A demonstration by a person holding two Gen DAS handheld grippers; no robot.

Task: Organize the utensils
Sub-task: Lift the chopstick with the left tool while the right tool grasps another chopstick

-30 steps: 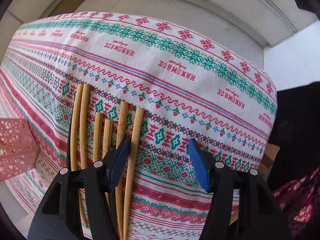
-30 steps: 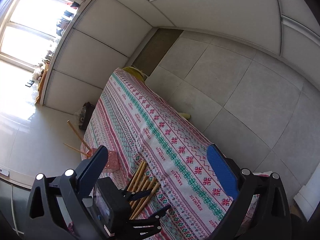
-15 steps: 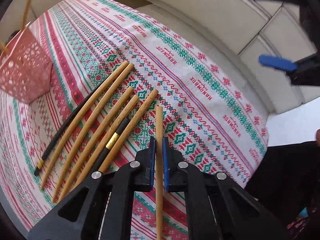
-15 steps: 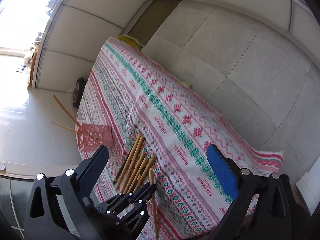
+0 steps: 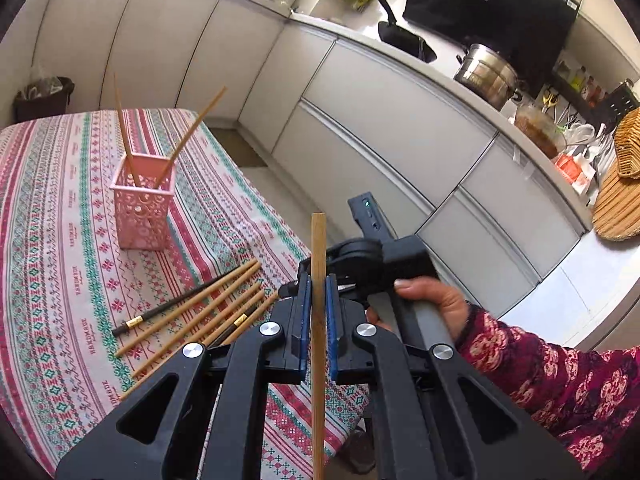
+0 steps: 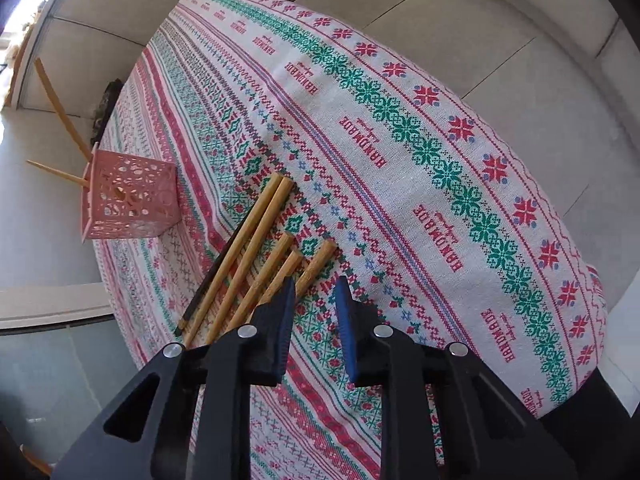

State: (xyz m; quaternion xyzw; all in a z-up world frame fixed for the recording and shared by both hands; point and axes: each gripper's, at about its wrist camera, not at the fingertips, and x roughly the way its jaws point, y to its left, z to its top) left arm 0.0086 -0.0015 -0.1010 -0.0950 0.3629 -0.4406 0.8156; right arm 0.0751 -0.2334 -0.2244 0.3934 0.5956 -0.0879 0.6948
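My left gripper (image 5: 316,292) is shut on a bamboo chopstick (image 5: 319,240), held off the table with its end sticking up past the pads. A pink lattice holder (image 5: 142,208) stands farther left on the patterned tablecloth (image 5: 52,240) with two chopsticks leaning in it. Several bamboo and dark chopsticks (image 5: 192,312) lie in a row between us. My right gripper (image 6: 315,286) hovers low over that row (image 6: 256,248), its jaws closing. The rightmost chopstick (image 6: 320,260) ends just beyond its left fingertip, and only cloth shows in the gap. The holder (image 6: 128,204) is to the left.
A hand (image 5: 432,300) in a flowered sleeve holds the right gripper close behind my left one. White cabinets and a counter with a steel pot (image 5: 486,74) and a black pan (image 5: 404,36) run behind. The table's right edge (image 6: 560,320) drops to a tiled floor.
The left gripper shut on one chopstick, lifted it off the cloth and swung toward the holder. The right gripper dropped toward the row and its wide jaws narrowed.
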